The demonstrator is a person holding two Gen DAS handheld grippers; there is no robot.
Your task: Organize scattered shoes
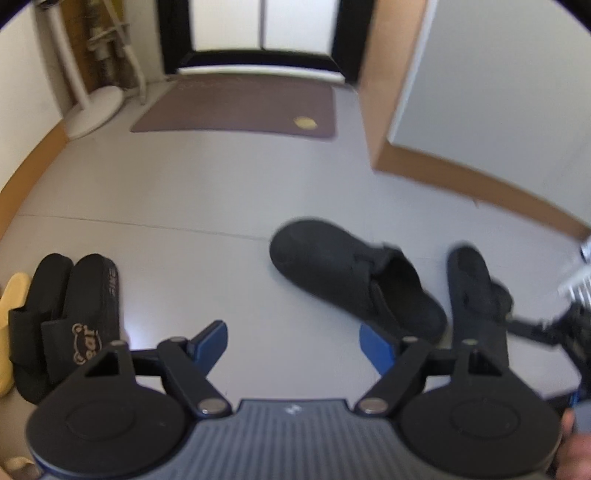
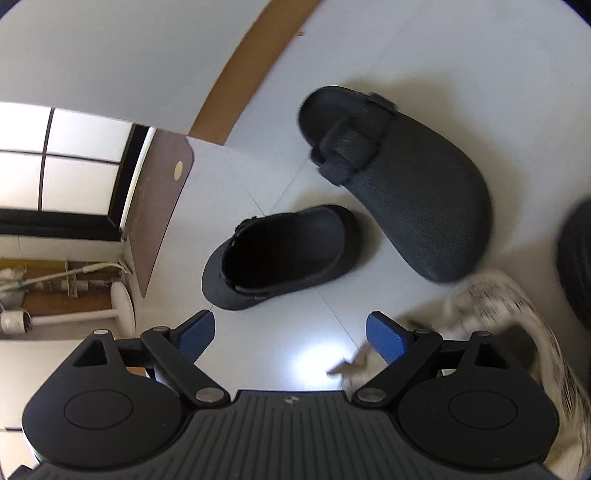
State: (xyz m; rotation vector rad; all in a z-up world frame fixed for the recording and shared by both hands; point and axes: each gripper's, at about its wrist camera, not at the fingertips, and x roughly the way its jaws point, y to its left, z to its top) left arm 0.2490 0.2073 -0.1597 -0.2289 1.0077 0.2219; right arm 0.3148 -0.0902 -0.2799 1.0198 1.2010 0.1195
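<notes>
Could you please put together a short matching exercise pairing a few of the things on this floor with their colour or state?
Things:
1. upright clog
2. overturned clog
3. doormat
4. bear-print slides

Descriptions:
A. brown, lying flat before the door
B. black, side by side as a pair near a yellow slipper
C. dark, resting on its sole with the opening up
D. dark, sole turned up with the strap showing

Pairs: 1-C, 2-D, 3-A, 4-B

Bright daylight from the door [image 1: 264,26] glares on the floor [image 2: 317,354]; edges warp, blurred.
</notes>
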